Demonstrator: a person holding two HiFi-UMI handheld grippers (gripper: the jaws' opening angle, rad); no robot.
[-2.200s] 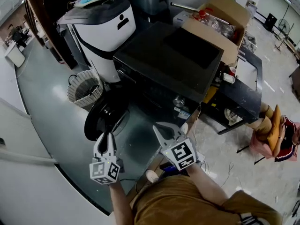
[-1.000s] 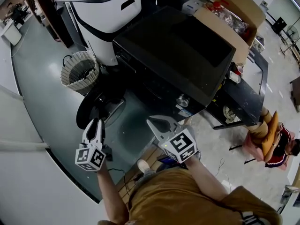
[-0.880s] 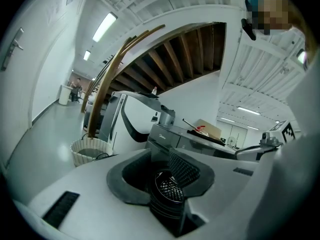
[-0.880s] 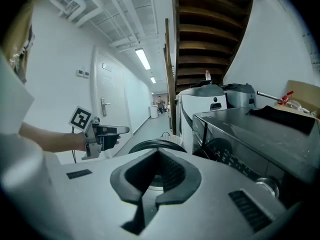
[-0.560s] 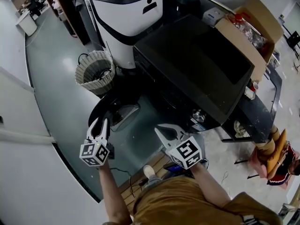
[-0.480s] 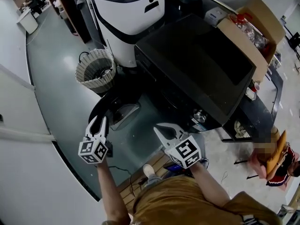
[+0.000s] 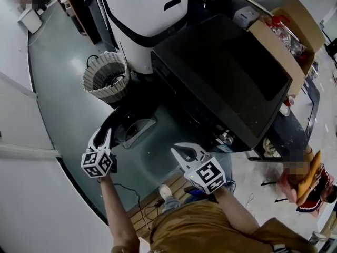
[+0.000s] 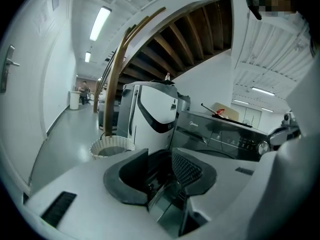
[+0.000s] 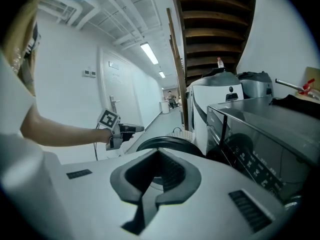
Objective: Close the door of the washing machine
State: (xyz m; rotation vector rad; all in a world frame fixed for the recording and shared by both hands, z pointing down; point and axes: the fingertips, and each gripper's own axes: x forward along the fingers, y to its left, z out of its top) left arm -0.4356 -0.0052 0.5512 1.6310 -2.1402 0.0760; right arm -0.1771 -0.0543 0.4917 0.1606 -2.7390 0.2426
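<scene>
The black front-loading washing machine (image 7: 221, 73) stands in the middle, and its round door (image 7: 129, 126) hangs open toward the left. My left gripper (image 7: 102, 134) is at the door's outer rim. Its jaws have just been opening and now stand apart. In the left gripper view (image 8: 160, 156) the door's rim and glass show in the gap, and the pads do not press on them. My right gripper (image 7: 177, 151) hovers in front of the machine with its fingertips together and nothing in them. In the right gripper view (image 9: 159, 153) it points at the door (image 9: 165, 143).
A wicker basket (image 7: 105, 78) and a white machine (image 7: 142, 15) stand behind the door. An open cardboard box (image 7: 284, 25) sits past the washer. Cables (image 7: 131, 196) lie on the floor near my feet. A seated person (image 7: 310, 186) is at the far right.
My left gripper has sunk and shifted left along the door's outer rim, and its fingers have spread wider. The right gripper has dropped a little and stays shut.
</scene>
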